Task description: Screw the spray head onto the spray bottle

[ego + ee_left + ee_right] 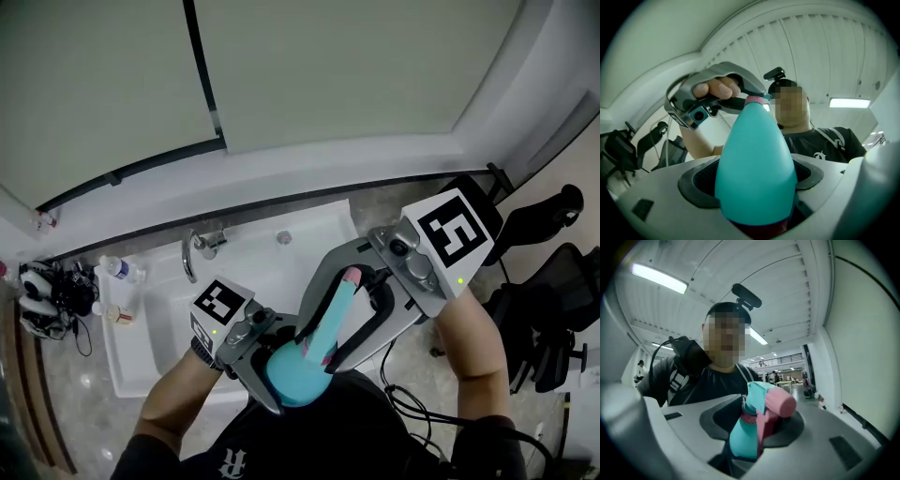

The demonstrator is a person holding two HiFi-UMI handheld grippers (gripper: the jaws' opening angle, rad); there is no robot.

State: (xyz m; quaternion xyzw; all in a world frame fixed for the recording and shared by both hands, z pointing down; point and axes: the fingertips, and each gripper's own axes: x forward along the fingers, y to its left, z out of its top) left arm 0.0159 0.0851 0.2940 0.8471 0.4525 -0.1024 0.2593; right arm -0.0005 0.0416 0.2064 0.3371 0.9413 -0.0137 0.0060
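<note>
A teal spray bottle (pixel 292 377) is clamped at its wide body by my left gripper (pixel 272 366), close to my chest and tilted up and to the right. In the left gripper view the bottle (pixel 757 164) fills the space between the jaws, which are shut on it. A pink and teal spray head (pixel 343 292) sits on the bottle's neck. My right gripper (pixel 328 339) reaches in from the right and is shut on the spray head (pixel 769 401), with the bottle's shoulder (pixel 742 440) below it. The threads are hidden by the pink collar (pixel 753 99).
Below and ahead is a white sink (pixel 272 267) with a chrome faucet (pixel 193 253) on a speckled counter. Small bottles (pixel 118 270) and black cables (pixel 52 292) lie at its left. A black office chair (pixel 553 277) stands at the right.
</note>
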